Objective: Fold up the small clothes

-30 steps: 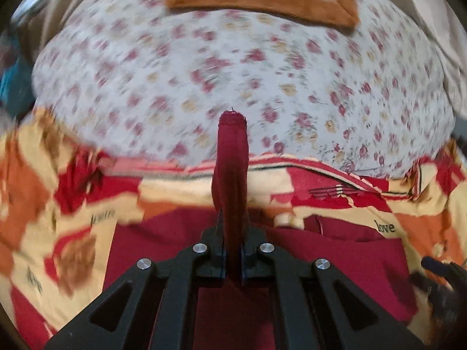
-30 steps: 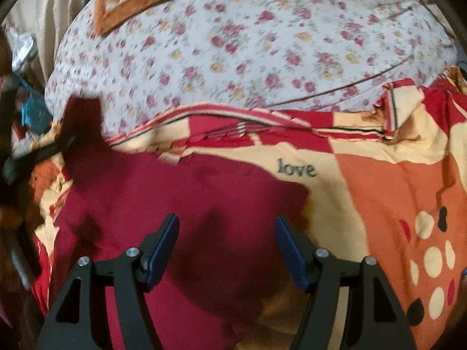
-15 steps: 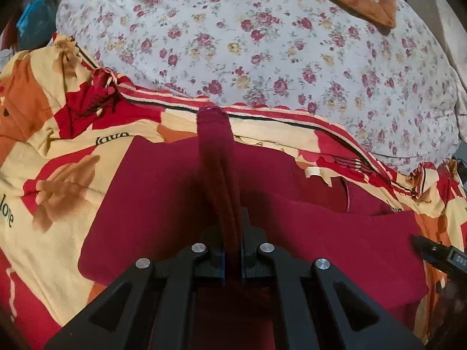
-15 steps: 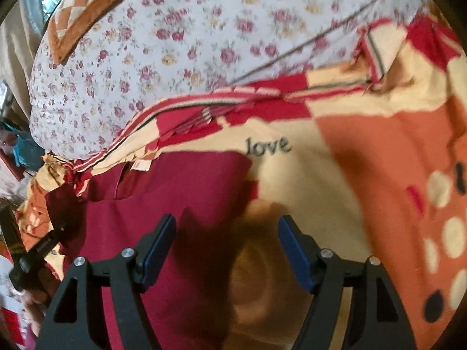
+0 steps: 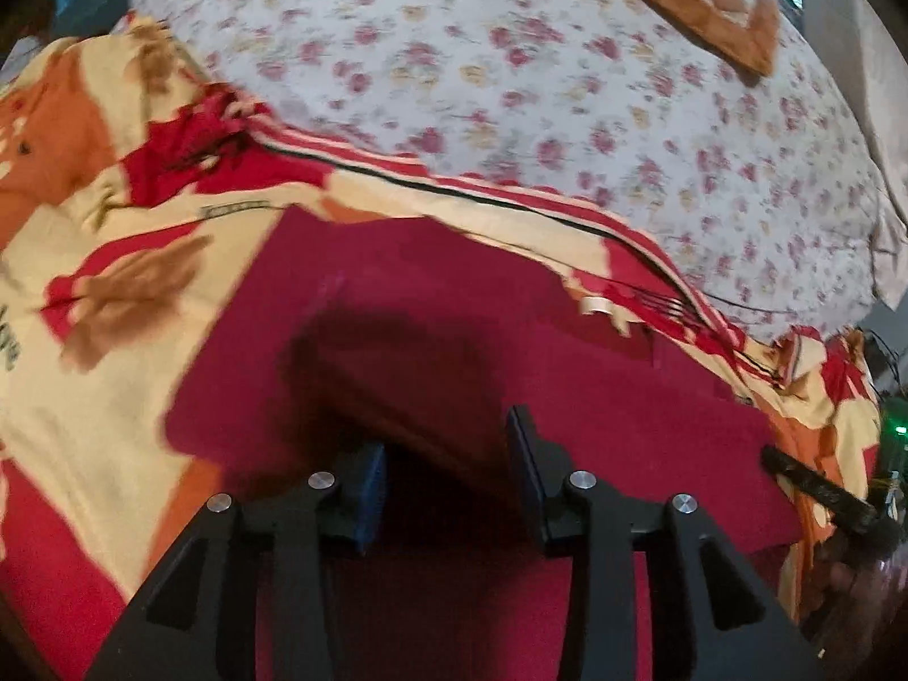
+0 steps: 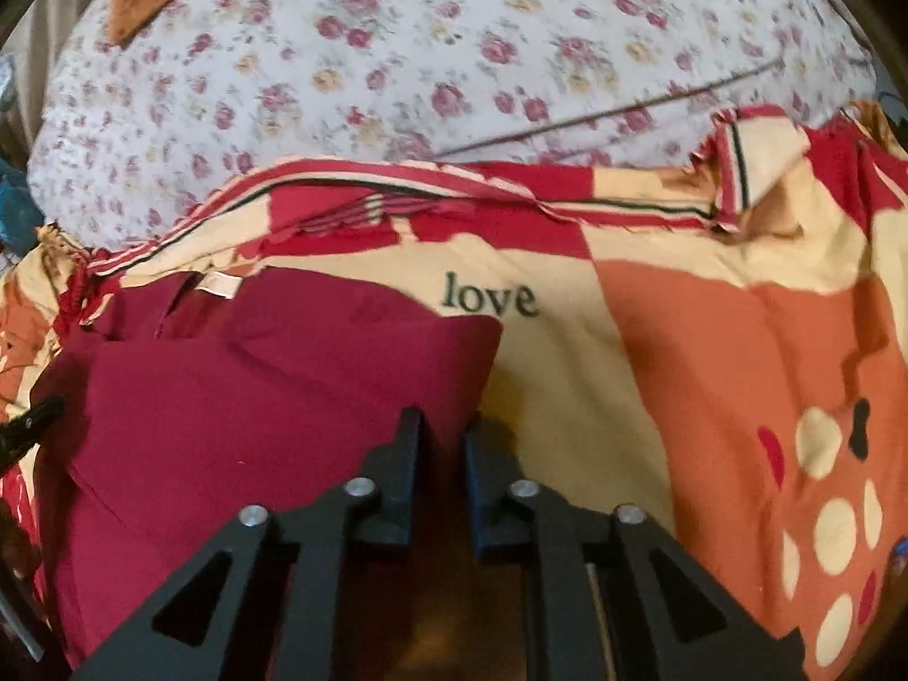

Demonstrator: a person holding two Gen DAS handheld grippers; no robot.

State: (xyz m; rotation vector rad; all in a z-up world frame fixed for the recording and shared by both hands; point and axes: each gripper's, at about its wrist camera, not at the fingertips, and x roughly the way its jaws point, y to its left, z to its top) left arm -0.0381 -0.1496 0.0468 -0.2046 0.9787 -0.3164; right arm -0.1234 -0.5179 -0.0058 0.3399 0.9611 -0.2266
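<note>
Maroon garment (image 5: 465, 340) lies flat on the red/cream/orange printed bedcover (image 5: 113, 374), w/ a fold ridge running across it, filling the 6 o'clock half of the left wrist view. Left gripper (image 5: 448, 476) sits over the cloth; jaws have just been opening, now apart, a dark gap btwn the pads, cloth under them rather than pinched. At 3 o'clock there, the tip of the other tool pokes in at the garment's edge. In the right wrist view the garment (image 6: 255, 408) fills 7–9 o'clock, its right edge near the printed "love" (image 6: 491, 298). Right gripper (image 6: 442, 454) at that edge; jaws have just been closing, now a narrow gap; can't tell if cloth is pinched. Floral sheet (image 6: 454, 57) at 12.
</note>
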